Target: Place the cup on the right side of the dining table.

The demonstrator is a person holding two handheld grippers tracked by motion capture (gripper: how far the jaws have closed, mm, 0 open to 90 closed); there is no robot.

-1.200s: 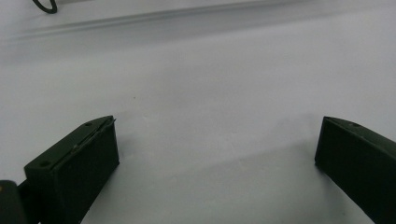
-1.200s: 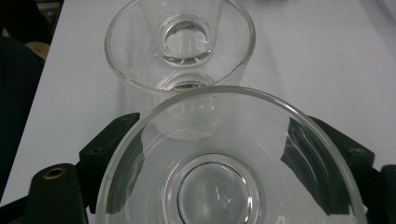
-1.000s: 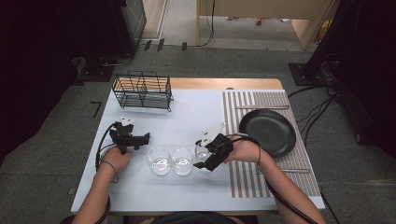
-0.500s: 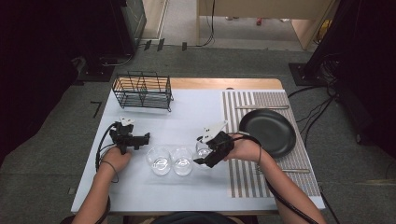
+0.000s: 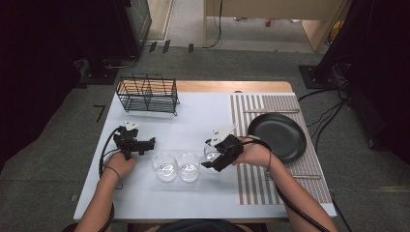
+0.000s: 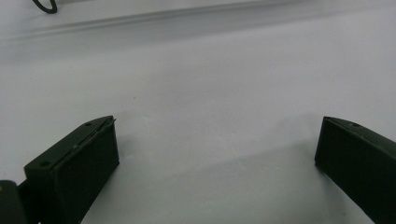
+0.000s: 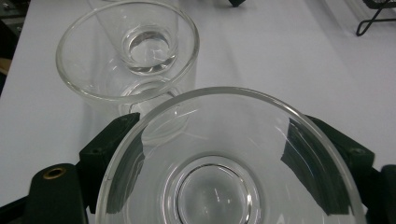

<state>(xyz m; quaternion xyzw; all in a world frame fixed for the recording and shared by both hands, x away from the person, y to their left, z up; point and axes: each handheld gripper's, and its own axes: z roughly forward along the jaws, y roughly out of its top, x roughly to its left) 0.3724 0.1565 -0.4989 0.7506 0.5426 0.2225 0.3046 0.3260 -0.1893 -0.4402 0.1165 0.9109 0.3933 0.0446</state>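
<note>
Meanwhile, right claw [image 5: 211, 162], angled leftward, grips glass [image 7: 224, 177]; left claw [image 5: 153, 141] gapes.

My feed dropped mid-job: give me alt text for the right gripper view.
The right gripper has its black jaws closed around a clear glass, seen from above. A second clear glass stands just beyond it on the white table.
</note>
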